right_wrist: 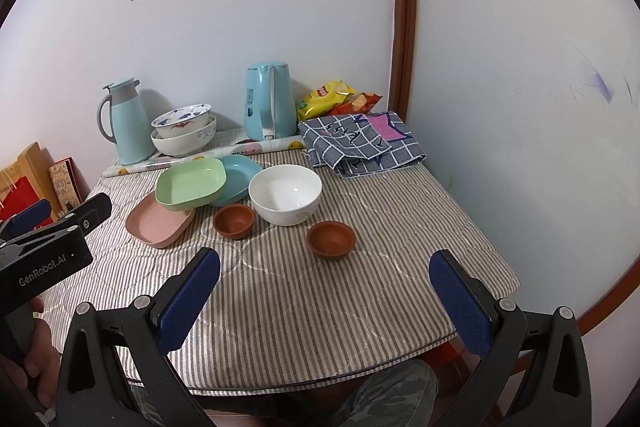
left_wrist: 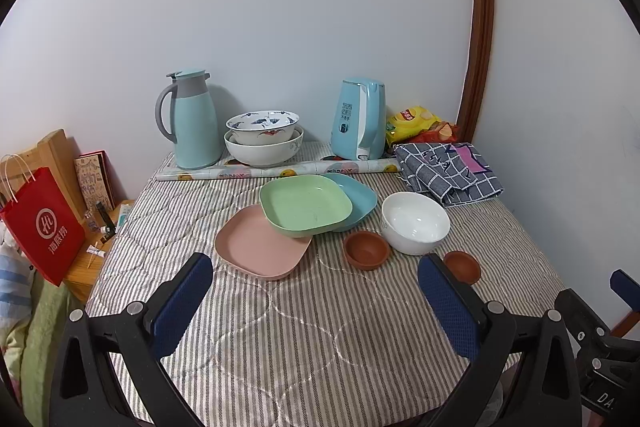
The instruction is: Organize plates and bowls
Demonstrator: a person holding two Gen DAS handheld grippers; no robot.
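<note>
On the striped tablecloth (left_wrist: pixel 280 327) a green square plate (left_wrist: pixel 306 205) overlaps a pink plate (left_wrist: pixel 260 245) and a blue plate (left_wrist: pixel 356 197). To their right stand a white bowl (left_wrist: pixel 414 223) and two small brown bowls (left_wrist: pixel 366 250) (left_wrist: pixel 464 265). At the back, a blue-patterned bowl (left_wrist: pixel 262 125) sits nested in a larger white bowl (left_wrist: pixel 262 151). My left gripper (left_wrist: pixel 316 291) is open above the near cloth, short of the plates. My right gripper (right_wrist: pixel 324 287) is open too, just before the nearer brown bowl (right_wrist: pixel 331 239).
A teal thermos (left_wrist: pixel 192 119), a blue kettle (left_wrist: pixel 360 119), a rolled sheet (left_wrist: pixel 280 171), snack bags (left_wrist: pixel 420 125) and a folded checked cloth (left_wrist: pixel 448 171) line the back. A red bag (left_wrist: pixel 42 227) stands left of the table. A hand (right_wrist: pixel 36 347) holds the left gripper.
</note>
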